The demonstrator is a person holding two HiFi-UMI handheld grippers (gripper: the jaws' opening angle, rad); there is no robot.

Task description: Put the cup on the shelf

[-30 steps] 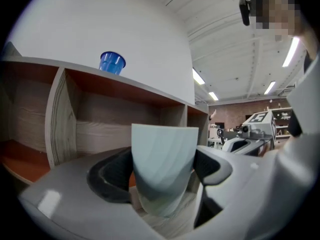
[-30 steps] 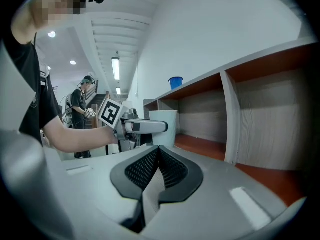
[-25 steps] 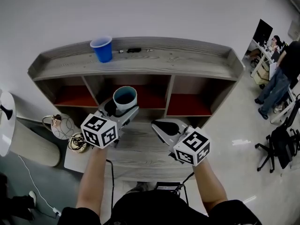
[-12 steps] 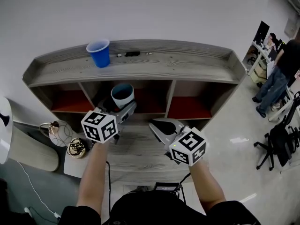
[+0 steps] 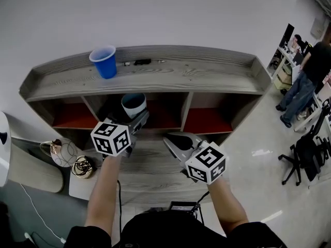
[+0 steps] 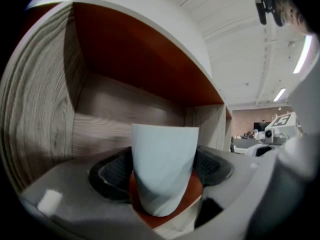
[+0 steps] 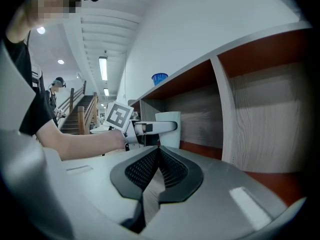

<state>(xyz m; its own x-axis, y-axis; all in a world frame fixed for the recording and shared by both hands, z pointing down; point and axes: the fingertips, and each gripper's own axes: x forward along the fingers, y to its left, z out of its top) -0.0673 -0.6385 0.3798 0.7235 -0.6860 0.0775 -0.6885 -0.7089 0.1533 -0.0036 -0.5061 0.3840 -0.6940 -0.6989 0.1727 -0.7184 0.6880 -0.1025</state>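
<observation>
A pale grey-blue cup (image 5: 134, 105) (image 6: 164, 169) sits upright between the jaws of my left gripper (image 5: 135, 117) (image 6: 164, 176), whose pads press its lower sides. It is at the mouth of the middle compartment of the wooden shelf (image 5: 170, 79), just above the red floor inside. My right gripper (image 5: 169, 139) (image 7: 159, 151) is shut with nothing in it, low and to the right of the cup. In the right gripper view the cup (image 7: 167, 129) and the left gripper (image 7: 150, 128) show against the compartment's back.
A blue plastic cup (image 5: 104, 62) (image 7: 159, 78) stands on the shelf top at the left, with small dark items (image 5: 140, 62) beside it. The compartments left and right have red floors. People (image 5: 305, 71) and an office chair (image 5: 310, 154) are far right; coiled cables (image 5: 83, 165) lie low left.
My left gripper has carried the cup forward, further into the middle compartment's opening. The right gripper has drifted a little the same way, still shut.
</observation>
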